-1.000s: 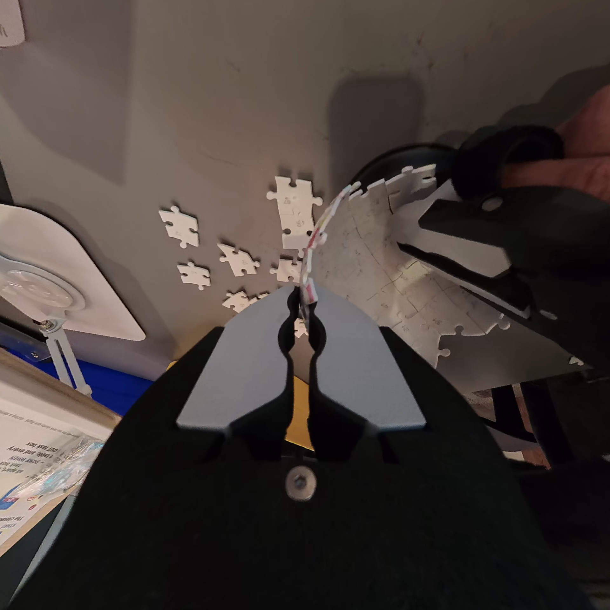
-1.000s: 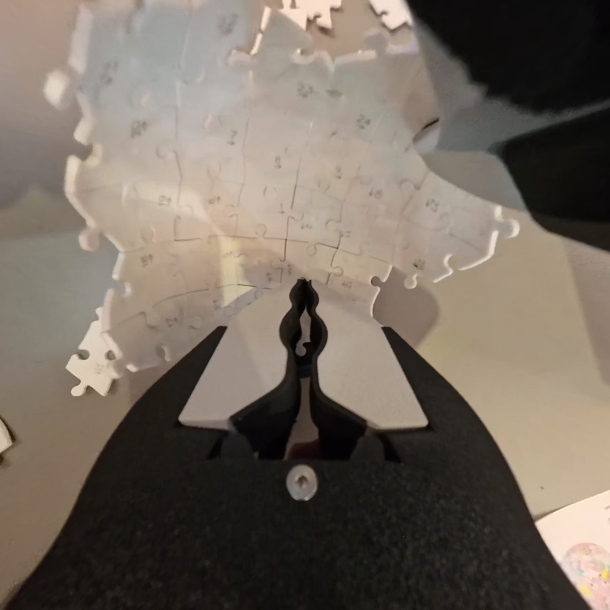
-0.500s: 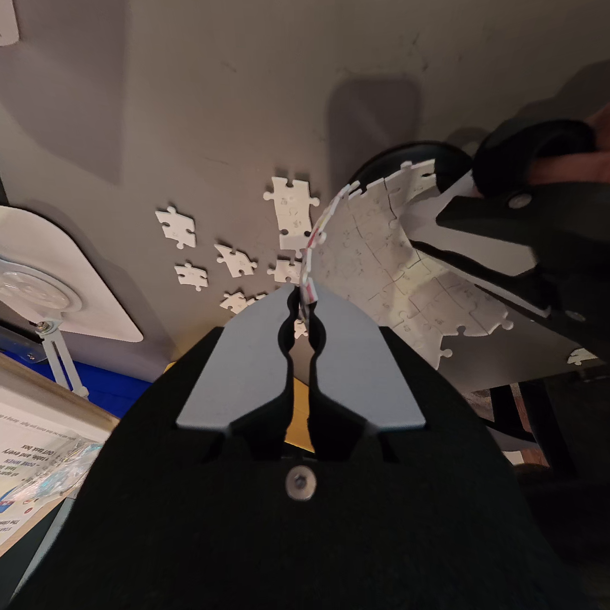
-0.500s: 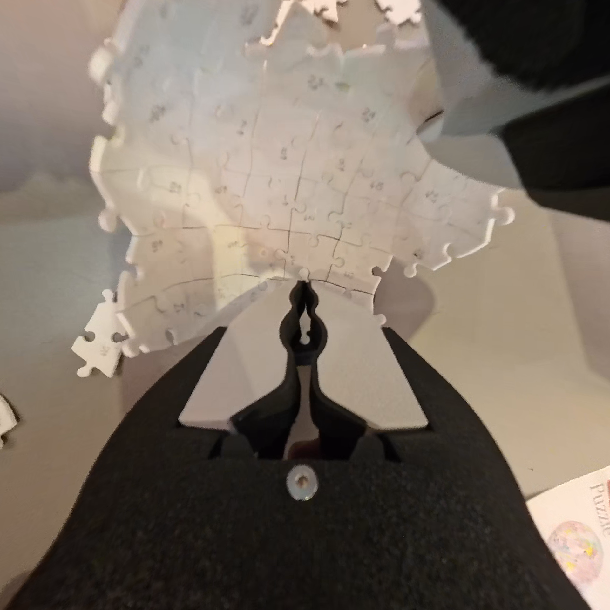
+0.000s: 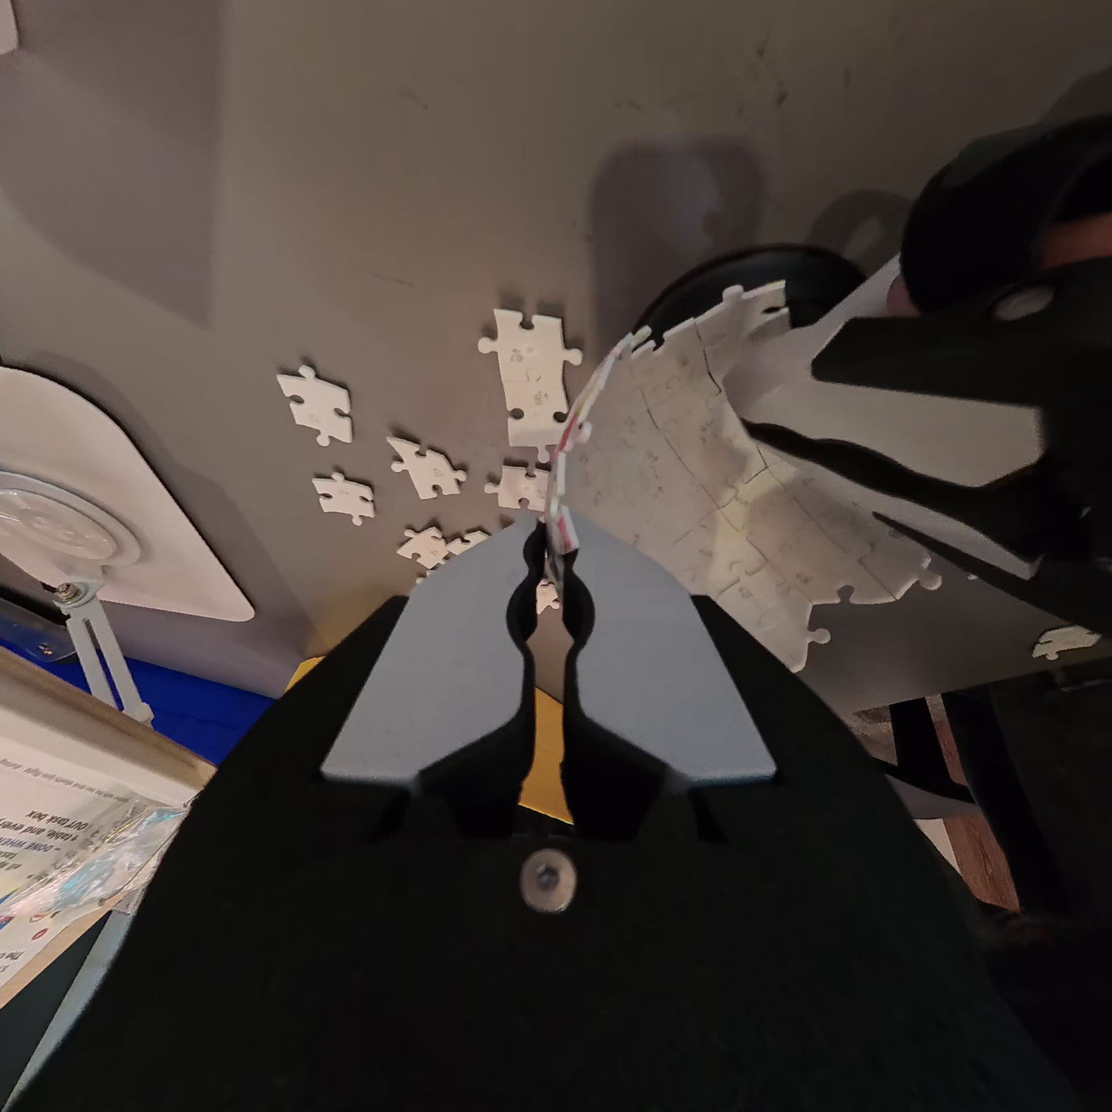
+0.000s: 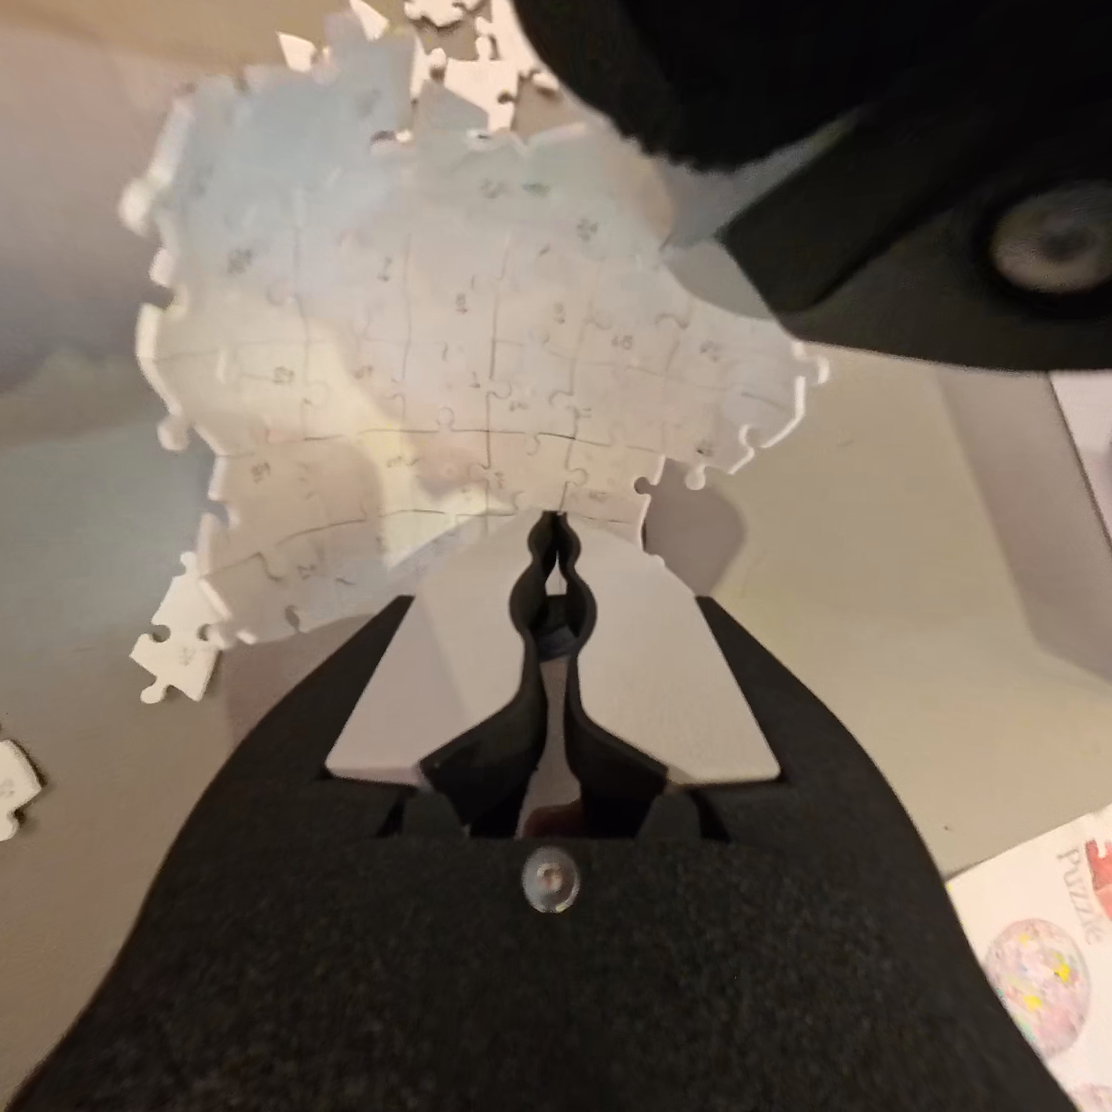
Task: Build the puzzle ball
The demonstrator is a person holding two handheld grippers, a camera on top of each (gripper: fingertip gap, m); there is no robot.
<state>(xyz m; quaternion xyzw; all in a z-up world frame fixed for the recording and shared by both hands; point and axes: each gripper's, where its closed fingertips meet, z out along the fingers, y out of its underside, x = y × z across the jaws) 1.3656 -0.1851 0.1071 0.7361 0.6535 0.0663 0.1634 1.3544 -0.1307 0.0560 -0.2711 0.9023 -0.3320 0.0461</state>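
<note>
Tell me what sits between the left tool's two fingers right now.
In the left wrist view, the left tool pinches the edge of the curved puzzle shell at its fingertips; behind the tips, the gap shows only table and a loose piece.

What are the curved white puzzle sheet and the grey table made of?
Curved white jigsaw shell: probably thin plastic, matte. It keeps its curve while gripped only at two edges, and light glows through it.
Grey table: smooth, matte, lightly scuffed; perhaps laminate or painted board.
</note>
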